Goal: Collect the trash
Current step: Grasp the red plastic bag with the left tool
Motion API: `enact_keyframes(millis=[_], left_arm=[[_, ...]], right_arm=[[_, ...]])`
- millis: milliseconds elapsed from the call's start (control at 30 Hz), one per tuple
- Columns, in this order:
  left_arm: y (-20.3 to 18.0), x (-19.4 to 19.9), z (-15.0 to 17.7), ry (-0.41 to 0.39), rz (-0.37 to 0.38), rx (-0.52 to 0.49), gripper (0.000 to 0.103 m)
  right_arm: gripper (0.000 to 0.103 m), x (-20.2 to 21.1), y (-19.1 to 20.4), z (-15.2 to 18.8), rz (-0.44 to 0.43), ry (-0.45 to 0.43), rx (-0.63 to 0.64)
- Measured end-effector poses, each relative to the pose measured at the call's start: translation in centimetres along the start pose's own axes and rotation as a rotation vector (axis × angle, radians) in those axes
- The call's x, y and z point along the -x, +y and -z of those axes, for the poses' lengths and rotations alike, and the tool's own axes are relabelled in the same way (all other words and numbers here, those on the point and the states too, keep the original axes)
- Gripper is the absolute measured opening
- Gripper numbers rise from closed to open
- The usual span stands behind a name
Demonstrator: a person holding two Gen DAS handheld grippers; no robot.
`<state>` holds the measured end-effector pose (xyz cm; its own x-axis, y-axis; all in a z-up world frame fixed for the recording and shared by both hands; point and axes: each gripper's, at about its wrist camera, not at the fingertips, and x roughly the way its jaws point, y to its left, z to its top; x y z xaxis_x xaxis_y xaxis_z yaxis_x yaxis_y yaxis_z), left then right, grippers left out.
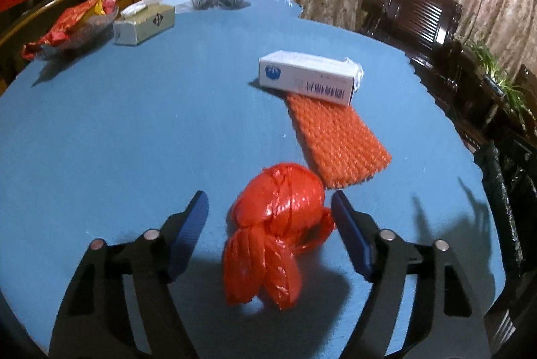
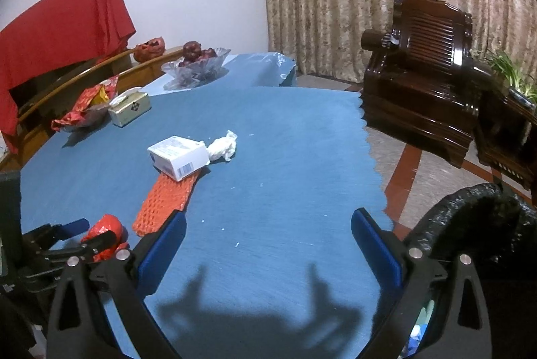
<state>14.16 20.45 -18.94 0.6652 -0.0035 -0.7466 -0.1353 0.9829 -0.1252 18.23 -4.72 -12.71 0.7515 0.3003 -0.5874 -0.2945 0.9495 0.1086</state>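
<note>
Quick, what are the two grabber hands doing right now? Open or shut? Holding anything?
Left gripper: open, its fingers on either side of the red plastic bag, not gripping it yet.
Right gripper: open, holding nothing, over the blue table.

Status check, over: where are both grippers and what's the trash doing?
Left gripper open, straddling the red bag. Right gripper open, empty, over bare table. Box sits on orange netting; tissue wad beside it. Nothing blocking.
</note>
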Motion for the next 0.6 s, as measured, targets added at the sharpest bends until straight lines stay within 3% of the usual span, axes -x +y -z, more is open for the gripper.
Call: enact_keyframes(millis=[100, 200, 600], left_arm=[[-0.1, -0.5, 0.3, 0.021, 0.025, 0.006, 0.05], [-0.2, -0.5, 0.4, 0.013, 0.028, 0.002, 0.045], [0.9, 0.2, -1.9, -0.042, 0.001, 0.029, 0.042]], right_arm=[[0.097, -0.4, 0.3, 0.1, -0.004, 0.006, 0.009], [0.097, -0.7, 0.7, 0.2, -0.009, 0.012, 0.017], [0.097, -2.5, 2.0, -1.0, -0.044, 0.012, 0.043]])
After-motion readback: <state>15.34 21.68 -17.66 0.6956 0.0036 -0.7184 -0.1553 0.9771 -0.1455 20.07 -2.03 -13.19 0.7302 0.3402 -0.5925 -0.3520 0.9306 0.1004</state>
